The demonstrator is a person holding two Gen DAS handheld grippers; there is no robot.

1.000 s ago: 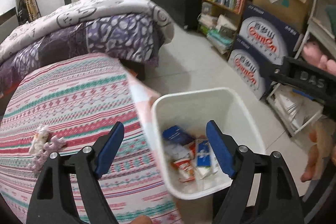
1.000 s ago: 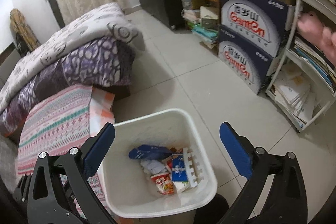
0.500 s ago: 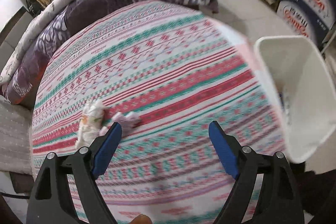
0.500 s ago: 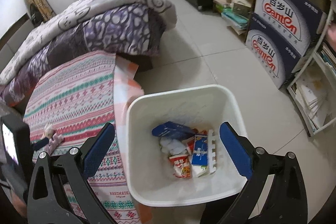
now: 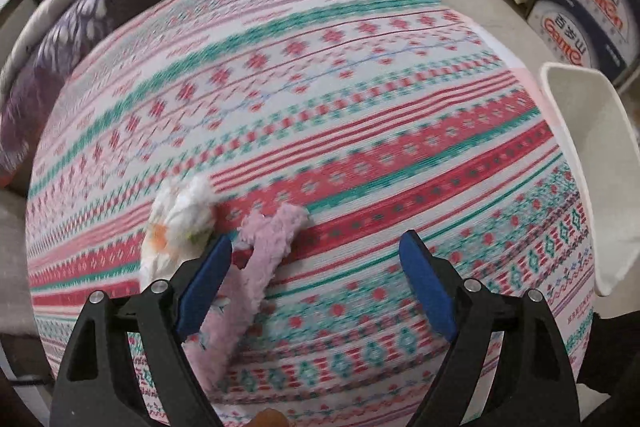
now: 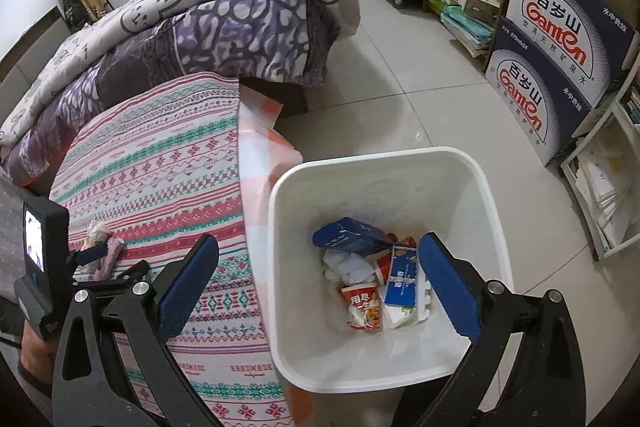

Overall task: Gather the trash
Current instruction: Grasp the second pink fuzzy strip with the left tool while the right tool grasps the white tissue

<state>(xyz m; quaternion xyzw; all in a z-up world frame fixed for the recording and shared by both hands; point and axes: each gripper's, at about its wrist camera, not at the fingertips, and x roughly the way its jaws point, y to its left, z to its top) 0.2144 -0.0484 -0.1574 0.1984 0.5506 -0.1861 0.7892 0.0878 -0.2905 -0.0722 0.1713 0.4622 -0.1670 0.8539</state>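
Looking down my left gripper [image 5: 316, 263], jaws wide apart, I see a crumpled white tissue [image 5: 180, 223] with orange and green marks beside a fuzzy pink strip [image 5: 256, 267] on the striped cloth [image 5: 360, 107]; the strip lies just beside the left finger. My right gripper [image 6: 320, 287], jaws also apart, hangs over the white bin [image 6: 496, 227], which holds wrappers and stands against the cloth's edge.

Stacked cartons [image 6: 552, 67] read "Ganten" (also "570ml×24").
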